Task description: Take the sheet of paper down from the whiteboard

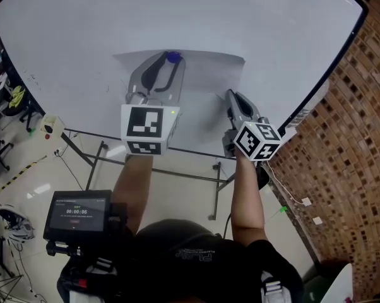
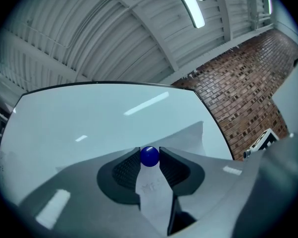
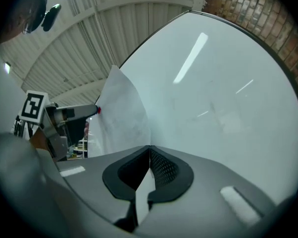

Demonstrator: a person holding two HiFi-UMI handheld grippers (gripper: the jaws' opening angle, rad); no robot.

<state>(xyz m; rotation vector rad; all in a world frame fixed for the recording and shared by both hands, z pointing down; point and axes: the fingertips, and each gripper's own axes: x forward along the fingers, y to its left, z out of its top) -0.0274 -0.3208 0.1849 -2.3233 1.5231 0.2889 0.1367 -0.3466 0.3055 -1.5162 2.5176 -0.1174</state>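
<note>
Facing a wide whiteboard [image 1: 272, 30], with the sheet of paper [image 1: 209, 74] low at its middle, pinned at the sheet's twelve o'clock. Pinching the three o'clock edge in the right gripper [image 1: 228, 95], jaws closed on the paper, that side curled off the board. Clamping the left gripper [image 1: 170, 62] on a blue magnet [image 2: 149, 155], pads on both sides. Looks like the unpinning step. Next, probably: pull the magnet straight off, then peel the sheet away gently.
</note>
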